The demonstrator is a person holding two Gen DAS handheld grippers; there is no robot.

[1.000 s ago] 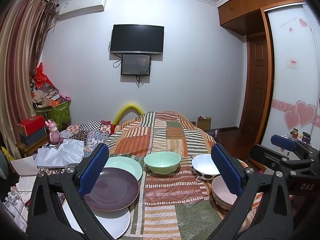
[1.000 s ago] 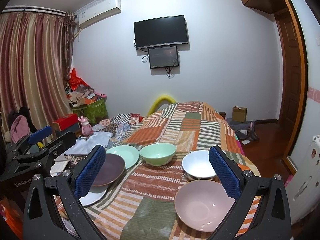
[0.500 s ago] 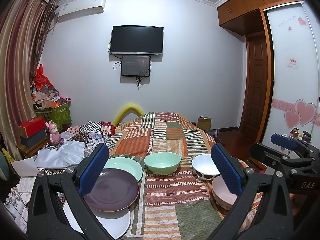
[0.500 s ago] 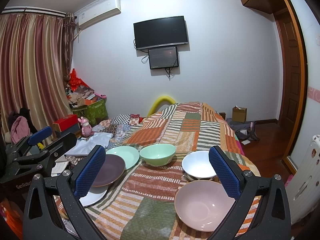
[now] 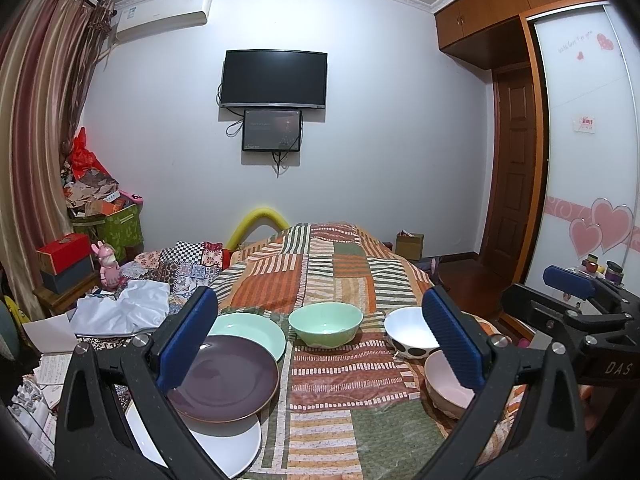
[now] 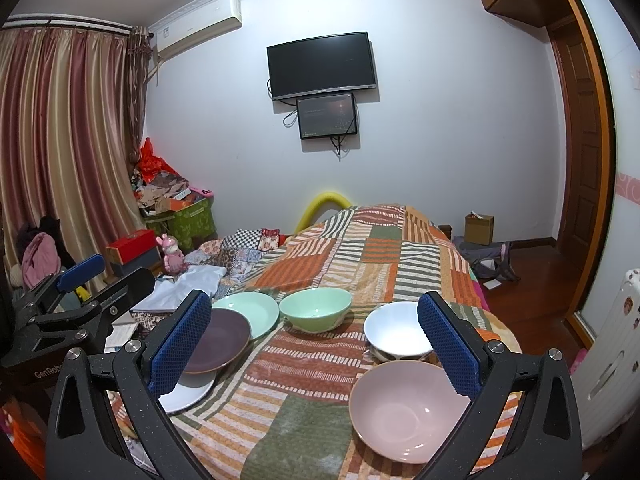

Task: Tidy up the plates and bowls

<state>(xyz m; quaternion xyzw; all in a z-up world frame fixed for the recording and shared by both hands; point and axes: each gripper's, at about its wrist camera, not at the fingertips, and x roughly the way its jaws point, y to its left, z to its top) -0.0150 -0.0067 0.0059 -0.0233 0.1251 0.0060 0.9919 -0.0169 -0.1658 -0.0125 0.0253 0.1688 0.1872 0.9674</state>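
On a patchwork bedspread lie three overlapping plates: a white plate nearest, a purple plate on it, a mint plate behind. A mint bowl sits in the middle, a white bowl with dots to its right, and a pink bowl nearest on the right. My left gripper hovers open above the near edge, nothing between its blue pads. My right gripper is likewise open and empty, with the pink bowl low beside its right finger.
Clothes, papers and a pink toy clutter the left bedside, with boxes and a green bin behind. A TV hangs on the far wall. A wooden door and wardrobe stand right; a white radiator is near the right gripper.
Both views have shifted only slightly; the plates and bowls lie where they were and both grippers remain open.
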